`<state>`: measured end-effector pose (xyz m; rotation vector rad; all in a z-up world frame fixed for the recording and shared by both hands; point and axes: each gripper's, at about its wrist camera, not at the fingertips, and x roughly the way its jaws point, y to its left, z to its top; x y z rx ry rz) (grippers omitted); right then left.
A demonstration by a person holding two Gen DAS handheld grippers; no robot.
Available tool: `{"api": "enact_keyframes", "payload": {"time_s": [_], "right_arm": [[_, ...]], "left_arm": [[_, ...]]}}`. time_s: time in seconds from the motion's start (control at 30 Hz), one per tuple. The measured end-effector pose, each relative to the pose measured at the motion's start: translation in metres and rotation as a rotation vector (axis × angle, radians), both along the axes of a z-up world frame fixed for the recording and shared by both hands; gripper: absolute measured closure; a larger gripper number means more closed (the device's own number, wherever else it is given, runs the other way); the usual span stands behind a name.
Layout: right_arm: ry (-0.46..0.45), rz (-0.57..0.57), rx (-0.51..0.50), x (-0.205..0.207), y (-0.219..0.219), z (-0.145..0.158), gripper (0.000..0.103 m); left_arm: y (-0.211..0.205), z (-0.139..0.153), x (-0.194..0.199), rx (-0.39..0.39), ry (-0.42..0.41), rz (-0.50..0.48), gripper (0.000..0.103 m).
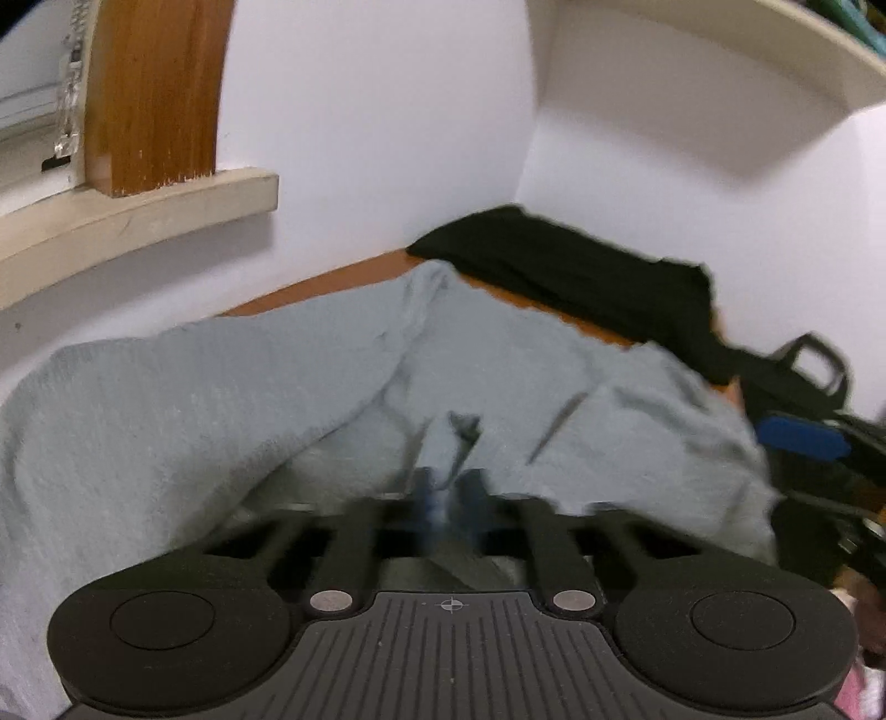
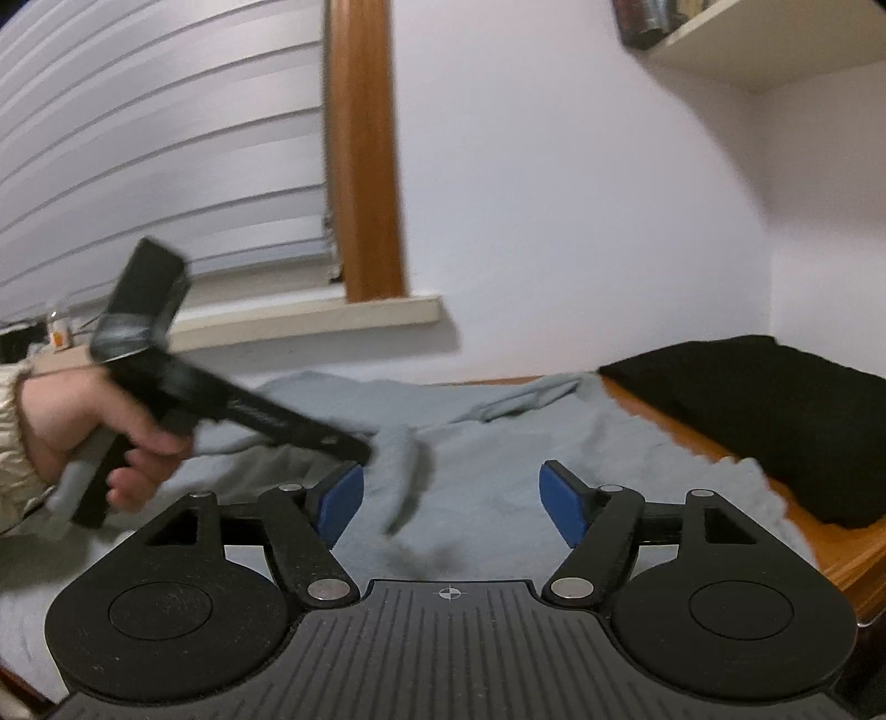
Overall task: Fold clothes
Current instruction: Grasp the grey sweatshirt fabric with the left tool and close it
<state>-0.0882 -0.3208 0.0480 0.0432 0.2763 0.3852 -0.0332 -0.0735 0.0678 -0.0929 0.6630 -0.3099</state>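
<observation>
The grey garment [image 1: 232, 399] lies spread over most of the orange-brown desk [image 2: 830, 554], rumpled into ridges rather than flat, with one narrow strip reaching toward the wall. The left tool [image 1: 446, 493] is closed on a raised pinch of this grey fabric — a small tuft stands up between its blue pads. That hold looks meant to lift or carry an edge across for a fold, since the cloth rises into a ridge at the point of grip. In the right wrist view the same tool [image 2: 354, 451] comes in from the left, gripped by the person's hand [image 2: 105, 426], its tip buried in the bunched ridge.

The right tool [image 2: 451, 501] stands open over the garment, its two blue pads [image 2: 562, 501] well apart with nothing between them. It is probably free so that it can take a second corner; it touches no cloth that I can see.

By count: one grey garment in work and one black garment [image 2: 775, 410] already lying as a flat folded block at the far end of the desk, apparently set aside there to keep it clear. Two tools, one hand in view. A windowsill [image 2: 310, 318] runs along the wall behind, and a shelf [image 2: 775, 50] hangs above the corner.
</observation>
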Motion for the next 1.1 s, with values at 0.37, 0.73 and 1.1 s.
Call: {"api": "enact_keyframes", "payload": {"time_s": [0.37, 0.73, 1.1], "right_arm": [[0.002, 0.042, 0.002, -0.002, 0.002, 0.012, 0.033], [0.167, 0.249, -0.279, -0.002, 0.062, 0.021, 0.051], [0.299, 0.278, -0.498, -0.040, 0.071, 0.010, 0.078]], "left_arm": [[0.097, 0.077, -0.126, -0.063, -0.206, 0.163, 0.097], [0.143, 0.025, -0.145, -0.011, -0.133, 0.254, 0.096], [0.152, 0.017, -0.127, -0.057, -0.163, 0.270, 0.096]]}}
